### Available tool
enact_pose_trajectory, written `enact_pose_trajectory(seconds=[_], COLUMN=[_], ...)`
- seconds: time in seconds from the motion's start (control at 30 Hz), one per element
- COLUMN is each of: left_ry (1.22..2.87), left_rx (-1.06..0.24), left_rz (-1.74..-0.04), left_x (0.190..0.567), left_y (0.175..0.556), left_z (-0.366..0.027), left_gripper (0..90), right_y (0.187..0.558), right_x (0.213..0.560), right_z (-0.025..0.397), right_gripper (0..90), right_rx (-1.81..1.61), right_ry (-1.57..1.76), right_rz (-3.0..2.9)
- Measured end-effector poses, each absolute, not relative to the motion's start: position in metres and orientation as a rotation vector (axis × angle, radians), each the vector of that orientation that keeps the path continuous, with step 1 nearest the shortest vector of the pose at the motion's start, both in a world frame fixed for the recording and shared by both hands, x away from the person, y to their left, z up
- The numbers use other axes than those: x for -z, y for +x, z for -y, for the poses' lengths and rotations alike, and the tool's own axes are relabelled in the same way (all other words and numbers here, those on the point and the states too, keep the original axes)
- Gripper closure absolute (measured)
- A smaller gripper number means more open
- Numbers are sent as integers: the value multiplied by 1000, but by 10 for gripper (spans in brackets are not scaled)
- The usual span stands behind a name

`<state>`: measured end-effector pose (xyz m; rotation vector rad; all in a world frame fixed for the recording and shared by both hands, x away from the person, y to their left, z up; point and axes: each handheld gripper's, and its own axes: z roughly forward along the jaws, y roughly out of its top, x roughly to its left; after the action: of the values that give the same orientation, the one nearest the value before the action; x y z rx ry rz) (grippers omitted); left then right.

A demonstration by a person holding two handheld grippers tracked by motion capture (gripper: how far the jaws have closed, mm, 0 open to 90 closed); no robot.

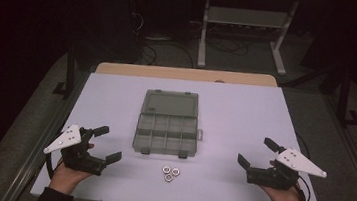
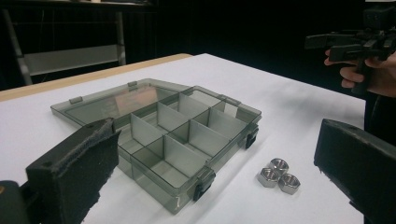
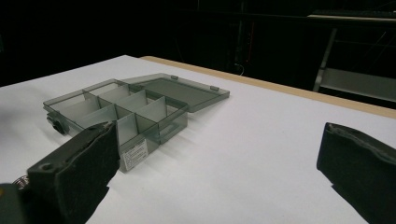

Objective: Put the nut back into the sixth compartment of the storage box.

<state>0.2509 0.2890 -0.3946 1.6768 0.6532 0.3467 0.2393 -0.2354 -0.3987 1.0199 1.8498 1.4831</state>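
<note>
Shiny metal nuts (image 2: 279,175), translucent plastic box (image 2: 187,135)

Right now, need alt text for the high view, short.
An open, empty grey compartment box lies mid-table on a white tabletop, lid flat behind it, with three metal hex nuts clustered just in front of it. A person holds open tongs at each side: left tongs, right tongs, both apart from the box.

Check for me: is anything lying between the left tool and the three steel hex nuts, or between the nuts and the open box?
Nothing visible. The left tool hovers open beside the three steel hex nuts, with bare white table between them. The open smoky-grey plastic compartment box sits just beyond the nuts, its lid folded back flat away from them, compartments apparently empty.
</note>
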Motion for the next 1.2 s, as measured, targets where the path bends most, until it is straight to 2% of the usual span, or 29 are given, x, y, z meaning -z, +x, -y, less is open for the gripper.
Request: enact_pose_trajectory(seconds=[1.2], left_ry=[1726], left_rx=[-282], left_rz=[-630], left_x=[379], left_y=[264], left_z=[-264], left_gripper=[0], right_y=[246], right_x=[399], right_z=[227], right_gripper=[0], right_rx=[-1503], right_ry=[963], right_rz=[-1881])
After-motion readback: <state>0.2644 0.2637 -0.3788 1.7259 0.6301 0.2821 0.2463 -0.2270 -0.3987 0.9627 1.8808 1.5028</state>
